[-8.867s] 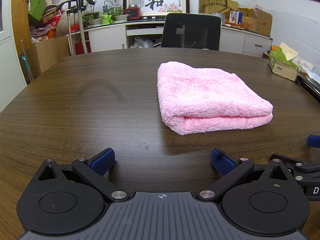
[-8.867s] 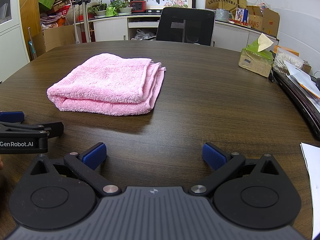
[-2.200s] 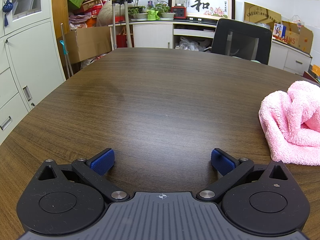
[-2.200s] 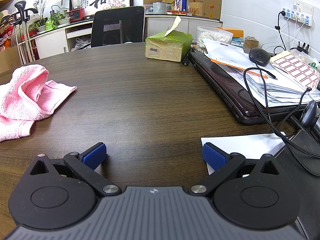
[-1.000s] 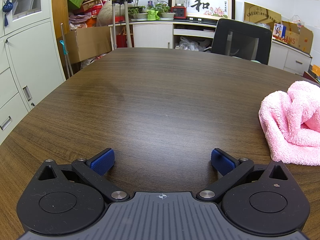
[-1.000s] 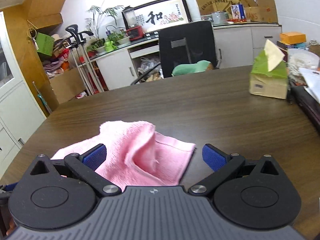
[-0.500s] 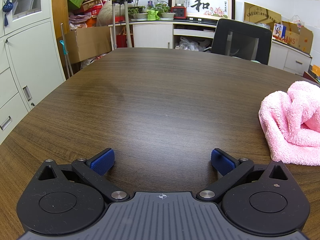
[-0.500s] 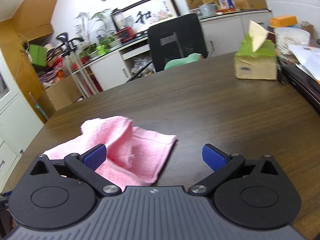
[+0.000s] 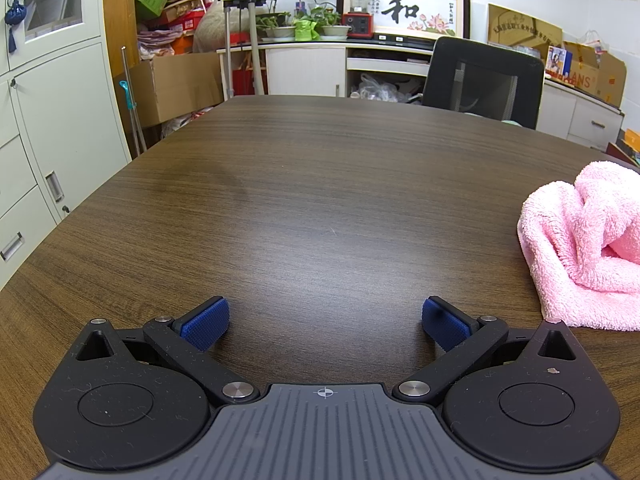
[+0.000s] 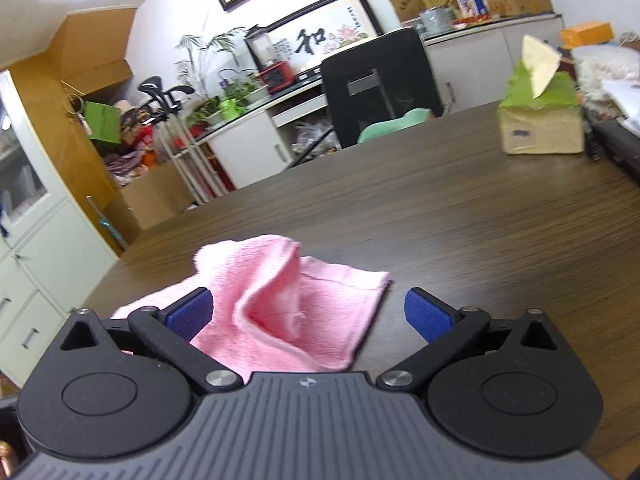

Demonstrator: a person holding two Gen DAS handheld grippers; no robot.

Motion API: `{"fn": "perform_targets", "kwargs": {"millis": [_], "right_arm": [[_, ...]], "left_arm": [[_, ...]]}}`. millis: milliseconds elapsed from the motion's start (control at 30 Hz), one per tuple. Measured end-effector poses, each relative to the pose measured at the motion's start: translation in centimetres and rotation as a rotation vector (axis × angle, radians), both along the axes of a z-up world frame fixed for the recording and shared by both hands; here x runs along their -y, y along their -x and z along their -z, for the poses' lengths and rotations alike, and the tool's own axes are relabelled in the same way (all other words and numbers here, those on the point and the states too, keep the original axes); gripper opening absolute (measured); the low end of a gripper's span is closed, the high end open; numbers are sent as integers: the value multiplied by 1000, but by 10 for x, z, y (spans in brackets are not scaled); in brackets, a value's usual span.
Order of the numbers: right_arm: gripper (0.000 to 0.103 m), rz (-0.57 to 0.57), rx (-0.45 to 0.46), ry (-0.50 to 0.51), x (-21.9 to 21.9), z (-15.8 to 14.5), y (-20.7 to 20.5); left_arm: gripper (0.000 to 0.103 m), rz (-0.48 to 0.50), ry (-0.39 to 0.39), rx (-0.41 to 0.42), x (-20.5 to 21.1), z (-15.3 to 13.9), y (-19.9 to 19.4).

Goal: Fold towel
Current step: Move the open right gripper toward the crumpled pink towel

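A pink towel (image 10: 280,312) lies rumpled and partly unfolded on the dark wooden table (image 10: 460,232). My right gripper (image 10: 306,314) is open and empty, raised above the towel's near side, tilted. In the left wrist view the towel (image 9: 584,248) sits at the far right edge. My left gripper (image 9: 325,322) is open and empty, low over bare table, to the left of the towel and apart from it.
A green tissue box (image 10: 540,120) stands on the table at the far right. A black office chair (image 9: 482,82) is at the table's far edge. White cabinets (image 9: 48,128) and cardboard boxes line the left wall. A laptop edge (image 10: 616,148) lies right.
My right gripper has swung left from the papers and laptop side and now hovers closer over the towel. My left gripper has not moved. The towel was neatly folded earlier and is now rumpled.
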State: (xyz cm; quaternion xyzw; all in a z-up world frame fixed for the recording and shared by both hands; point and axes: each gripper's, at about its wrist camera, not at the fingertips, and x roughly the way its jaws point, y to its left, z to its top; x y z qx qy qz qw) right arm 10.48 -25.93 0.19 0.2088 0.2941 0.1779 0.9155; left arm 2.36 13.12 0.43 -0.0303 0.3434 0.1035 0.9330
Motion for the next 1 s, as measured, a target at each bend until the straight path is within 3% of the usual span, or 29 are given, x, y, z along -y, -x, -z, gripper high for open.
{"fn": "perform_targets", "kwargs": {"millis": [333, 533, 700, 867, 1000], "right_arm": [[103, -87, -70, 15, -36, 4, -28], [103, -163, -13, -104, -42, -2, -29], [103, -358, 46, -204, -47, -14, -18], [103, -518, 30, -104, -66, -25, -2], [103, -702, 82, -13, -90, -28, 22]], "left_arm": [[103, 0, 0, 0, 0, 0, 0], [103, 0, 0, 0, 0, 0, 0], [103, 0, 0, 0, 0, 0, 0], [103, 1, 0, 0, 0, 0, 0], [103, 1, 0, 0, 0, 0, 0]]}}
